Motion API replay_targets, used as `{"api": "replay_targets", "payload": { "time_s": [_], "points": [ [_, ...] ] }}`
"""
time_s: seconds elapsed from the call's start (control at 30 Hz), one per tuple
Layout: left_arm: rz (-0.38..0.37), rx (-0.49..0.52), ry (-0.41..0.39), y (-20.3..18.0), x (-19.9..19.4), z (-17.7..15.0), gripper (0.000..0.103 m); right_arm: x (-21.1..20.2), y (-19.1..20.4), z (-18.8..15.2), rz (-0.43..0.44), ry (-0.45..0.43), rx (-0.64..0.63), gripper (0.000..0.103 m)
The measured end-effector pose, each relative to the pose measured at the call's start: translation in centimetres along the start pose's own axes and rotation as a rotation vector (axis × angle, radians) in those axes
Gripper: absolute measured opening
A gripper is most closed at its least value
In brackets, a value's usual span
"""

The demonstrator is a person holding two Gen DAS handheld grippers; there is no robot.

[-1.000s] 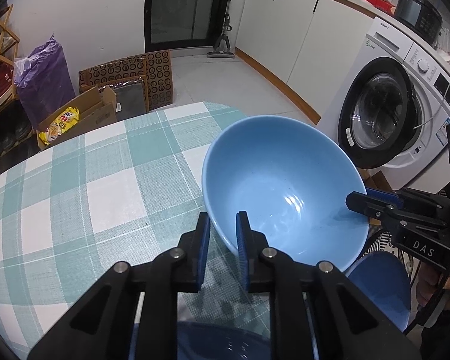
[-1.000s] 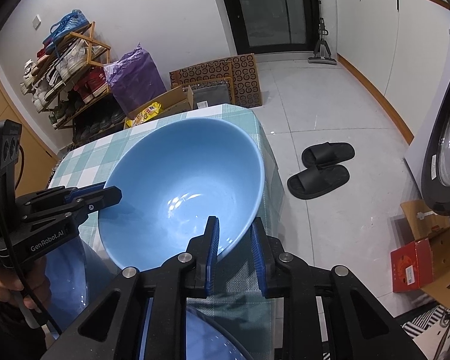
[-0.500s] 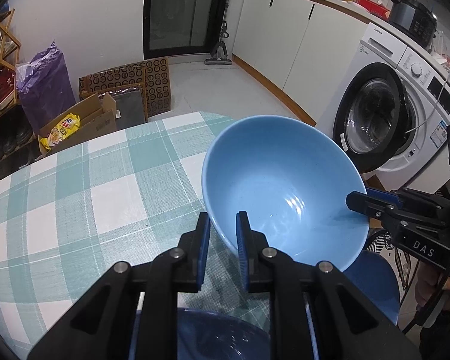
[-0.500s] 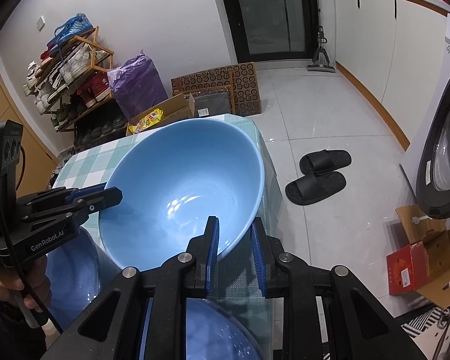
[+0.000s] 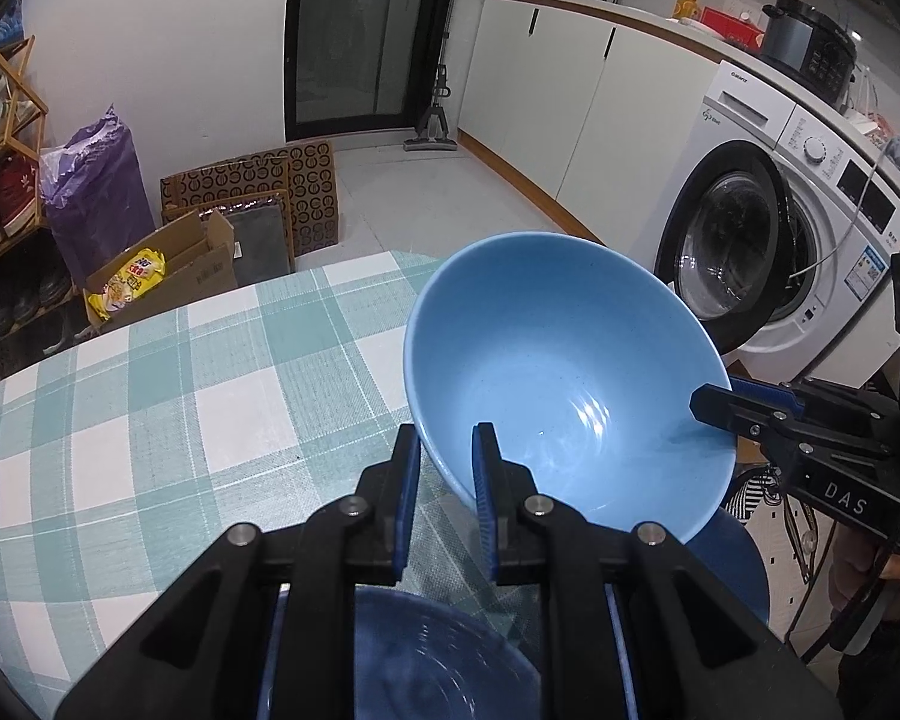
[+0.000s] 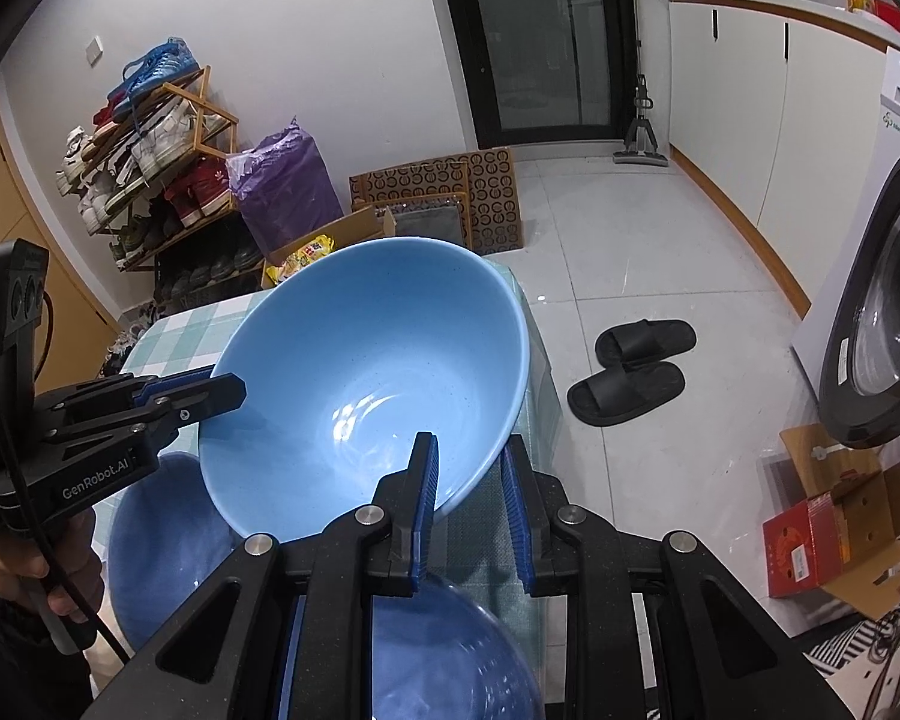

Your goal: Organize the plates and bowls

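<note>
A large light blue bowl [image 5: 558,372] hangs tilted above the table's right end, gripped on two sides of its rim. My left gripper [image 5: 444,438] is shut on the near rim, one pad inside and one outside. In the left wrist view my right gripper [image 5: 720,399] pinches the right rim. The right wrist view shows the same bowl [image 6: 366,372] with my right gripper [image 6: 469,447] shut on its rim and the left gripper [image 6: 228,390] clamping the left rim. Below it sit two darker blue bowls [image 6: 156,540] [image 6: 450,648], also visible under the fingers [image 5: 438,660] and at right [image 5: 732,564].
The table [image 5: 150,390] wears a green-and-white checked cloth. A washing machine [image 5: 750,252] stands to the right. Black slippers [image 6: 630,372] lie on the tiled floor. A shoe rack [image 6: 150,168], a purple bag [image 6: 282,192] and cardboard boxes [image 5: 168,276] stand beyond the table.
Both grippers have risen together with the light blue bowl held between them; the table and the dark bowls sit lower and farther off. Neither grip has changed.
</note>
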State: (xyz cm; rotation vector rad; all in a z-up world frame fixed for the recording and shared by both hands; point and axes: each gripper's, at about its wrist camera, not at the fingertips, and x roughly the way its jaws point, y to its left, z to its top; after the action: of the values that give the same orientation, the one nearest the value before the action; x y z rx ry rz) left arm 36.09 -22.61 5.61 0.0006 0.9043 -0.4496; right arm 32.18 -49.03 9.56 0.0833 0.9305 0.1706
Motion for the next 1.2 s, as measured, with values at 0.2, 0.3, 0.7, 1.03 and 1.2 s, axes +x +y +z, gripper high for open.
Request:
{"api": "replay_targets", "payload": {
  "time_s": [0.2, 0.3, 0.7, 1.03, 1.2],
  "points": [
    [-0.003, 0.003, -0.016, -0.3, -1.4, -0.1, 0.015, -1.6, 0.3, 0.1, 0.001, -0.017, -0.005, 0.022],
    [-0.003, 0.005, -0.024, -0.4, -2.1, -0.3, 0.015, -2.3, 0.5, -0.1, 0.0, -0.025, -0.011, 0.022],
    [0.002, 0.01, -0.052, -0.2, -4.6, -0.9, 0.015, -5.0, 1.8, -0.6, 0.008, -0.053, -0.036, 0.022],
    [0.009, 0.007, -0.077, -0.1, -6.9, -1.7, 0.015, -6.9, 2.7, -1.1, 0.019, -0.072, -0.053, 0.022],
    [0.011, 0.003, -0.088, 0.1, -7.9, -2.3, 0.015, -7.6, 3.2, -1.4, 0.026, -0.08, -0.064, 0.022]
  ]
}}
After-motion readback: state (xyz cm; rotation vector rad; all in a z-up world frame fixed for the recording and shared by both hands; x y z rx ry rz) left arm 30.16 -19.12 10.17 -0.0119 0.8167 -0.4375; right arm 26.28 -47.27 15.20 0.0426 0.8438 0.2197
